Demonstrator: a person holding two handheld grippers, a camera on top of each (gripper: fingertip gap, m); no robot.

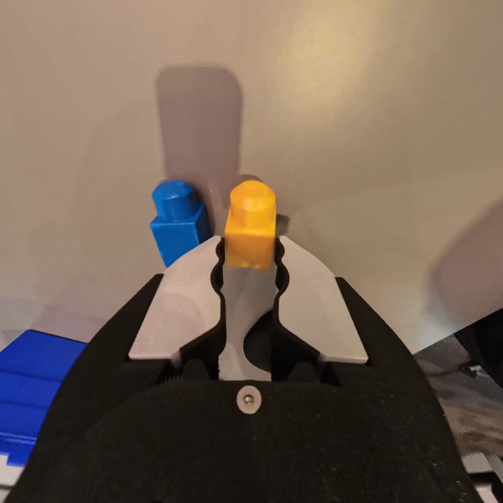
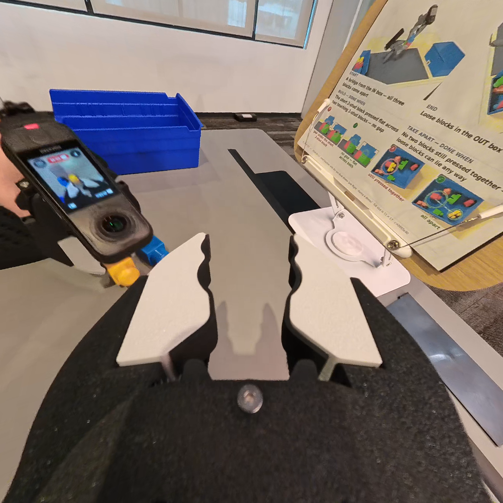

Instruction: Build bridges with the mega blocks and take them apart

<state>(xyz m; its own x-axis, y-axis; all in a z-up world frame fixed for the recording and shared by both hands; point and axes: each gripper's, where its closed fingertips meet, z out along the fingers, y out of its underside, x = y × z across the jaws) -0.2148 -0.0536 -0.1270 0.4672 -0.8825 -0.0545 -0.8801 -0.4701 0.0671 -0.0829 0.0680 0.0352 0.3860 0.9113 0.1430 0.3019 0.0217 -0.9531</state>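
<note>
Orange one-stud block — slightly blurred

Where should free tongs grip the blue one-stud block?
Grip the blue block on its square base, below the stud: flat sides suit the pads, the round stud would slip. Come from its left or above, since the orange block in the left tongs crowds its right.

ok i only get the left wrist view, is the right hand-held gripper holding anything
Observer: no, the right hand-held gripper is open and empty above the grey table.
Operator: whats at the far side of the table
Observer: a blue plastic bin, with no blocks in the part I can see.
Operator: and off to the right
Observer: an illustrated instruction board propped on a white stand.
</note>
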